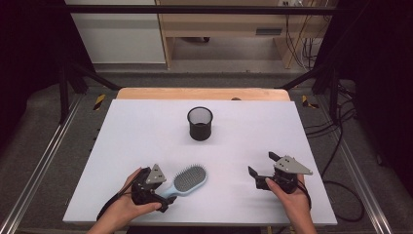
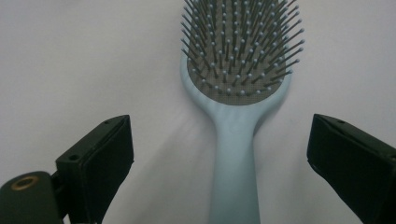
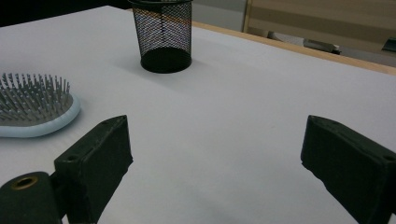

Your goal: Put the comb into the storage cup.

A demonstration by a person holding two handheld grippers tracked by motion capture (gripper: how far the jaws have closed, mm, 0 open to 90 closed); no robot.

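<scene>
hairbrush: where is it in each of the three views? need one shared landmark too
High view: hairbrush lies low, left of centre, handle toward the left gripper.
Left gripper view: centre, handle between the open jaws, bristles up.
Right gripper view: its head at the left edge.
Shared landmark: black mesh cup, in the high and right gripper views.

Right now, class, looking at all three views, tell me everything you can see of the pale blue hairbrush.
The pale blue plastic-looking paddle hairbrush lies flat on the white table, bristles up. Its oval head holds a grey pad set with dark, ball-tipped pins; a straight, smooth handle runs back towards the left tongs, whose jaws stand open on either side of it without touching. The black mesh cup stands apart, farther back.
</scene>
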